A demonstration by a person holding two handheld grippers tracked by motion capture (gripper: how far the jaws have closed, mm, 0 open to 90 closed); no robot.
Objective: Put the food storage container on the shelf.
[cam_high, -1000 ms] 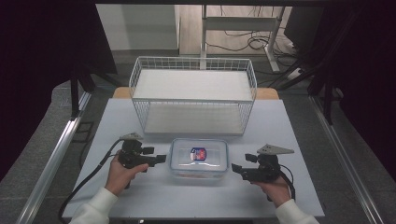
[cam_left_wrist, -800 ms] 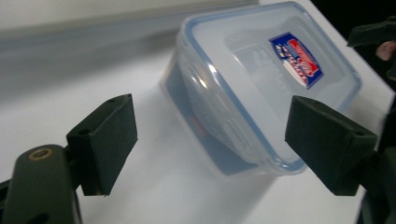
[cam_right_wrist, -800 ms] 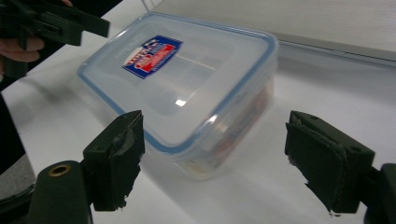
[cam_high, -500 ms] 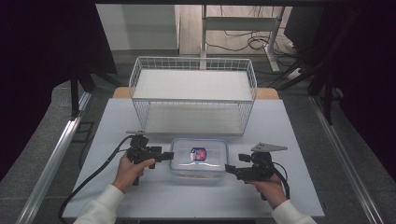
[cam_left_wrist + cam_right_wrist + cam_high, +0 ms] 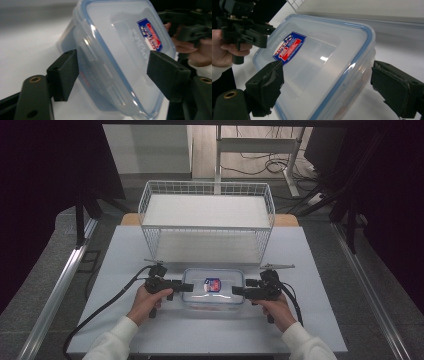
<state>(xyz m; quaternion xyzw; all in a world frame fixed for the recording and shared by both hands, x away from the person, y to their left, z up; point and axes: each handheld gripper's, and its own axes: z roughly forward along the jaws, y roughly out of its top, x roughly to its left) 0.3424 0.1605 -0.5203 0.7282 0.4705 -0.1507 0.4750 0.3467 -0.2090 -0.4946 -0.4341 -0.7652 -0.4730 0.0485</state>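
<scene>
The clear plastic food container [image 5: 213, 289], lidded with a blue-sealed snap lid and marked by a red and blue label [image 5: 213, 284], lies flat on the white table [image 5: 125, 250], near the front edge and just in front of the white wire basket [image 5: 207, 215]. It sits lengthwise between the two hands, which suits a grab from both short ends at once.

The left gripper [image 5: 186, 287] comes in level from the container's left end. In the left gripper view its jaws stand apart and straddle the end of the box, one pad [image 5: 63, 73] beside the side wall near a lid clasp, the other over the lid; the jaws have just been closing a little, yet the pads do not look pressed home. The right gripper [image 5: 236, 291] mirrors it at the right end. Its jaws have just been opening and stand wide, with the container's corner between them and a clear gap at the far pad [image 5: 395, 91].

Both tools likely bracket the ends so the box can be lifted level, or its end clasps worked, without tipping.
</scene>
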